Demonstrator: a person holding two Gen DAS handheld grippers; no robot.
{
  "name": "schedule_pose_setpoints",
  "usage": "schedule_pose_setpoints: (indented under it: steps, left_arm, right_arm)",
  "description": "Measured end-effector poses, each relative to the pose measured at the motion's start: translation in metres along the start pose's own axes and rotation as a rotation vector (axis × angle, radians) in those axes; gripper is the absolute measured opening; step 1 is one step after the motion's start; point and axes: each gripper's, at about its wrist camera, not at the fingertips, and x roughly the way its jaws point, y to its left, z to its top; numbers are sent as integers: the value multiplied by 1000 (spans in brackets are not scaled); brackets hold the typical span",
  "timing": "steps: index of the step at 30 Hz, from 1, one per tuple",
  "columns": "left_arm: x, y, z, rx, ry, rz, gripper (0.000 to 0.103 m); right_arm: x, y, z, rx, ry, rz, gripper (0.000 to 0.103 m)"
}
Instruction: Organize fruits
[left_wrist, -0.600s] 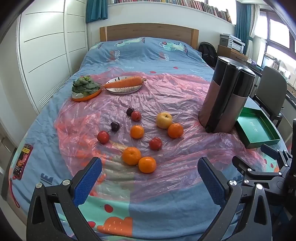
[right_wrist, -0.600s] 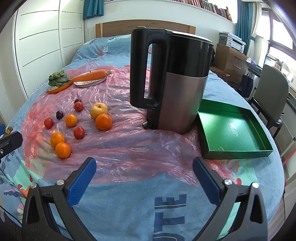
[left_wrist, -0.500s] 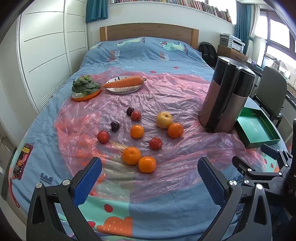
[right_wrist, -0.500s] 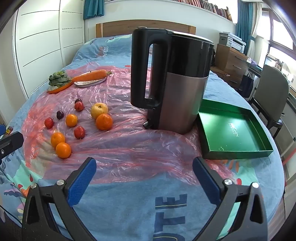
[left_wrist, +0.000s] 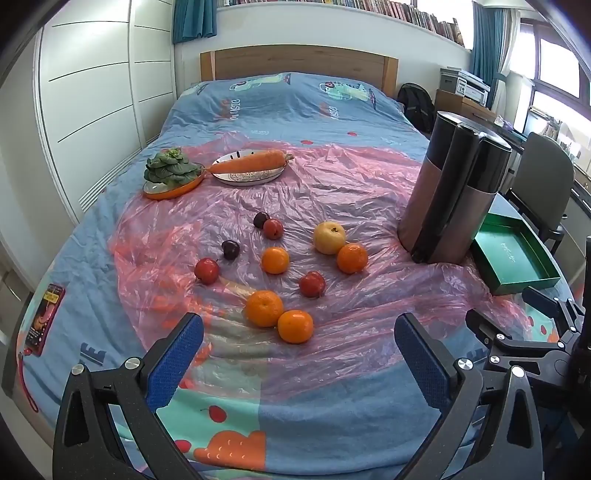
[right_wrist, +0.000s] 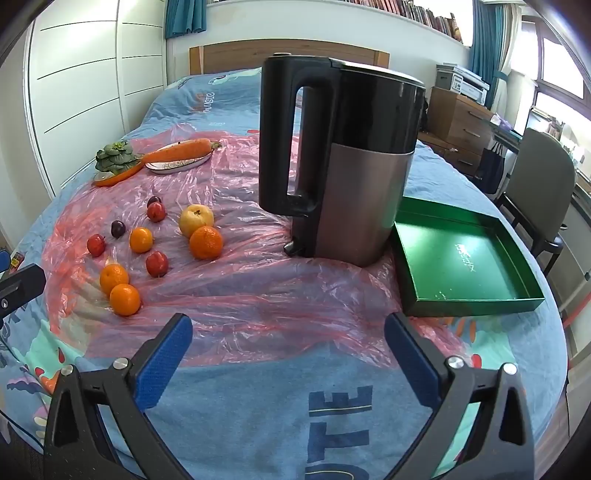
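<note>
Several fruits lie loose on a pink plastic sheet on the bed: oranges, a yellow apple, small red fruits and dark plums. An empty green tray sits right of the kettle. My left gripper is open and empty, just short of the nearest oranges. My right gripper is open and empty, in front of the kettle and tray.
A tall black and steel kettle stands between the fruits and the tray. A carrot on a plate and greens in an orange dish sit at the far left. A chair stands right of the bed.
</note>
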Motion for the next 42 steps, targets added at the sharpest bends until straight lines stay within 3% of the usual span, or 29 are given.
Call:
schedule_pose_setpoints:
  steps: [42]
  left_arm:
    - [2, -3, 0, -1, -21, 2, 102]
  right_arm:
    - [5, -3, 2, 0, -8, -3, 103]
